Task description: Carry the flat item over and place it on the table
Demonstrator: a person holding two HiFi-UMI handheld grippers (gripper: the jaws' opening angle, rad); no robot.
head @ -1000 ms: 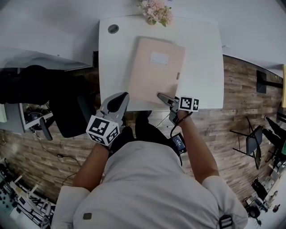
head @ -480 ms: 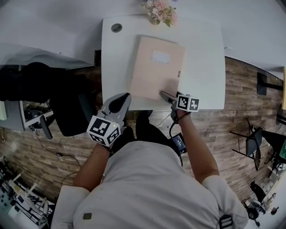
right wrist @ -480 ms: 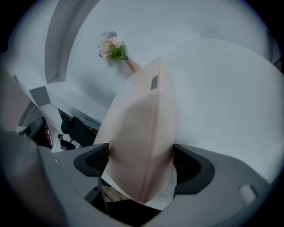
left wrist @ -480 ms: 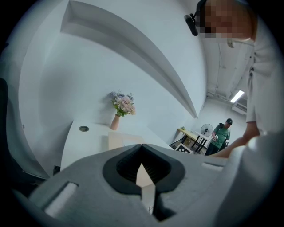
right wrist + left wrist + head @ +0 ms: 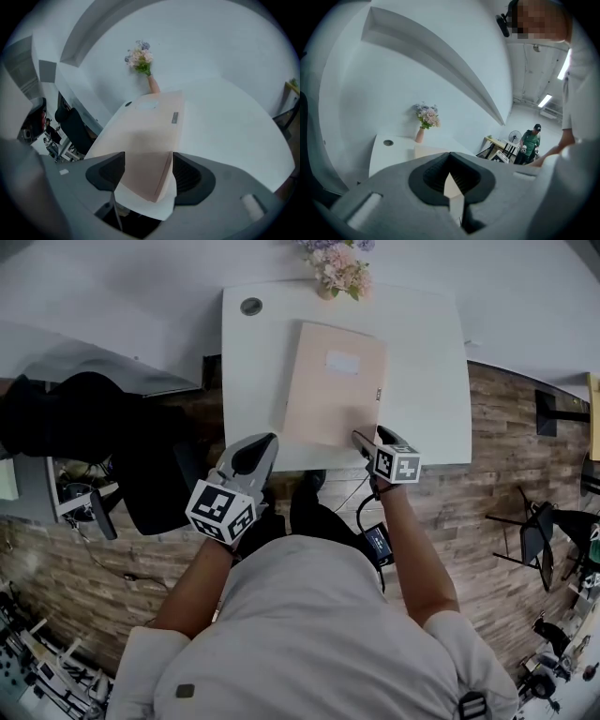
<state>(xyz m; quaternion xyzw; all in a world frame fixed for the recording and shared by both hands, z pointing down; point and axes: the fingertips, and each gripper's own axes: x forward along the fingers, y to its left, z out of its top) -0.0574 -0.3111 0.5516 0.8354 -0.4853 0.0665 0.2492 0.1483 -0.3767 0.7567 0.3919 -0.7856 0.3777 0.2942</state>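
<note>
A flat pale-pink folder lies on the white table, its near edge at the table's front edge. My right gripper is at the folder's near right corner. In the right gripper view the folder has that corner between the jaws of the right gripper. The jaws are closing, and a gap shows at each pad. My left gripper hovers off the front edge, left of the folder. Its tips meet with nothing in them, as the left gripper shows in its own view.
A vase of flowers stands at the table's far edge, and a round cable hole is at the far left corner. A black chair is left of the table. A person in green stands far off.
My right gripper has shifted right along the folder's near edge to its corner. The folder still lies flat on the table. My left gripper has hardly moved.
</note>
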